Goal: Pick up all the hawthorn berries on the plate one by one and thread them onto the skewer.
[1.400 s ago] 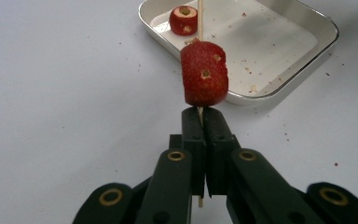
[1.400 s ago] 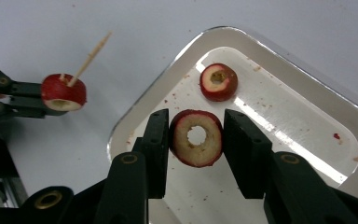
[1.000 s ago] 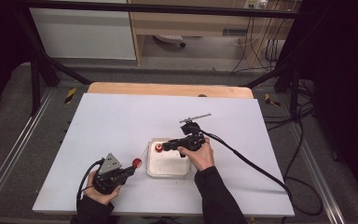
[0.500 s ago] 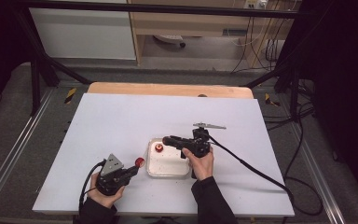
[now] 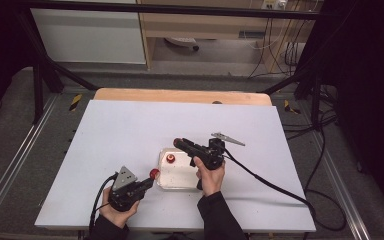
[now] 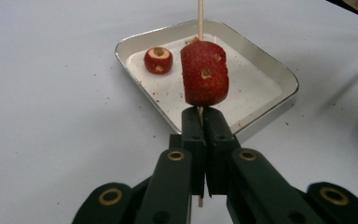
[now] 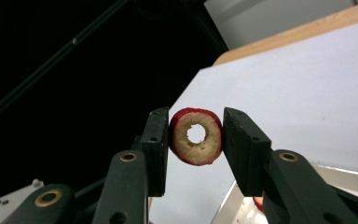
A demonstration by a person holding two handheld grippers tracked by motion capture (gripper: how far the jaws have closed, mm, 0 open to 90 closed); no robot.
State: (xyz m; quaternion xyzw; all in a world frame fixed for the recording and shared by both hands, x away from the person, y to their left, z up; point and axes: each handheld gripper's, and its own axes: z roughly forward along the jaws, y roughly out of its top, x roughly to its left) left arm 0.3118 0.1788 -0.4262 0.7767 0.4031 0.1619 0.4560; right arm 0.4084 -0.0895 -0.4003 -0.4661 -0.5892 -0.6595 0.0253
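My left gripper (image 6: pixel 204 116) is shut on a thin wooden skewer (image 6: pixel 200 18) that carries a red fruit piece (image 6: pixel 205 73) just above the jaws. In the high view this gripper (image 5: pixel 147 181) sits at the front left of a small metal tray (image 5: pixel 182 175), the skewered fruit (image 5: pixel 154 173) at its tip. One more red fruit piece (image 6: pixel 158 59) lies in the tray (image 6: pixel 279 70). My right gripper (image 7: pixel 196 140) is shut on a cored red fruit ring (image 7: pixel 196 136), its hole facing the camera. It hovers over the tray's far edge (image 5: pixel 177 142).
The white table top (image 5: pixel 130 135) has a wooden strip (image 5: pixel 180 95) along its far edge. The right gripper's black cable (image 5: pixel 270 185) trails off to the front right. Dark frame poles (image 5: pixel 45 75) and floor cables (image 5: pixel 325 130) surround the table.
The right gripper has tipped up from the tray's inside to a more level pose above it, its grey plate swinging right. The left hand has stayed put.
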